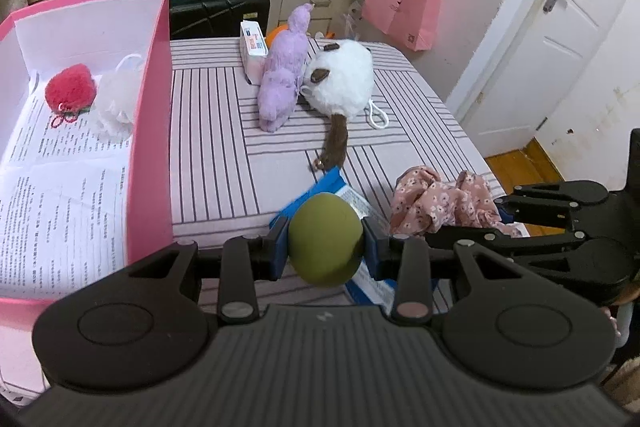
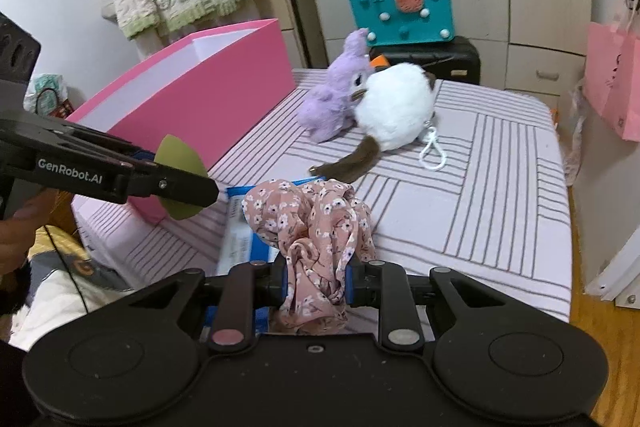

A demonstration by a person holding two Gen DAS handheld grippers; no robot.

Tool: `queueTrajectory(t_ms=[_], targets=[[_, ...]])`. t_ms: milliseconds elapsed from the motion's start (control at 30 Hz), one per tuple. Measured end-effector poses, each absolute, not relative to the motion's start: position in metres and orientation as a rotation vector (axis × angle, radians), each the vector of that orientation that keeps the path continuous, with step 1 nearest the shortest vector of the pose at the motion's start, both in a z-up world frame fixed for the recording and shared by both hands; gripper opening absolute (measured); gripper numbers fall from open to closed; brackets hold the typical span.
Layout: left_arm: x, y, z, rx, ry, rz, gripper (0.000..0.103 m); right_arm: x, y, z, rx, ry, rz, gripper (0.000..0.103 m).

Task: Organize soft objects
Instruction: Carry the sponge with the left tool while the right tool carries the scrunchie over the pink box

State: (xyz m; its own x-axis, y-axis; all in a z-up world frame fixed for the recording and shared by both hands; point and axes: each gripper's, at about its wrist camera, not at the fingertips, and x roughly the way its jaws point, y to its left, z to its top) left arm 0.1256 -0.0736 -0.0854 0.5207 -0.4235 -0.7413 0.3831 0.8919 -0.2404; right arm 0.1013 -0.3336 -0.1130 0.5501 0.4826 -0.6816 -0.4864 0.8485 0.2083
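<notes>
Blue packet [image 2: 240,247] – print blurred, partly under floral cloth [image 2: 316,223].

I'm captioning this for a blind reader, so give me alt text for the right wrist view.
The right gripper pinches a bunched pink floral cloth above a striped bed. To its left, the left gripper holds an olive-green ball near an open pink box.

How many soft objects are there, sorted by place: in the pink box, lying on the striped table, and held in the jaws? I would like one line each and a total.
In the pink box: 2 (red pompom, white mesh puff)
On the striped table: 2 (purple plush, white plush)
Held in the jaws: 2 (green ball, floral cloth)
Total: 6
</notes>
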Motion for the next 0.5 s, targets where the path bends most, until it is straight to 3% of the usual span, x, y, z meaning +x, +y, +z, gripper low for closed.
queueTrajectory(t_ms=[500], targets=[[0.097, -0.054, -0.064, -0.027, 0.988, -0.565, 0.036, 0.074, -0.311, -0.083, -0.060, 0.872, 0.678, 0.030]])
